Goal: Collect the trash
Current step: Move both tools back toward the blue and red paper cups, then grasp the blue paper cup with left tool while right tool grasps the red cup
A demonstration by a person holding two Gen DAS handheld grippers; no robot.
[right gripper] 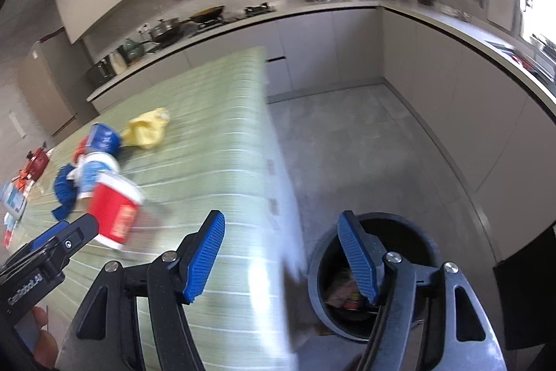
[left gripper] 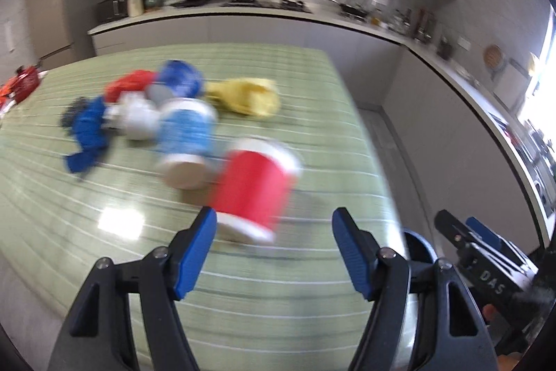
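Green striped cloth covers the desk (left gripper: 243,301), and the trash lies in one blurred cluster on it. Counted from the left wrist view: three paper cups and four crumpled wrappers. The red cup (left gripper: 255,186) lies on its side nearest the left tongs (left gripper: 274,252), base toward the camera and white rim away toward 1 o'clock, long axis running roughly 7 to 1. The light blue cup (left gripper: 186,141) lies just beside it at 10 o'clock, also base toward the camera, its axis nearly 6 to 12. A dark blue cup (left gripper: 177,82) lies farther back, grey base facing the camera. The wrappers: one blue (left gripper: 87,134) at the cluster's 9 o'clock edge, one white (left gripper: 137,119), one red (left gripper: 130,84) and one yellow (left gripper: 248,96) at 2 o'clock.

The left tongs are spread wide and empty, with the red cup's base just ahead between the tips. The right tongs (right gripper: 281,249) are equally wide and empty, straddling the desk edge; one dark round bin (right gripper: 417,232) stands on the floor below the right finger, with scraps inside.
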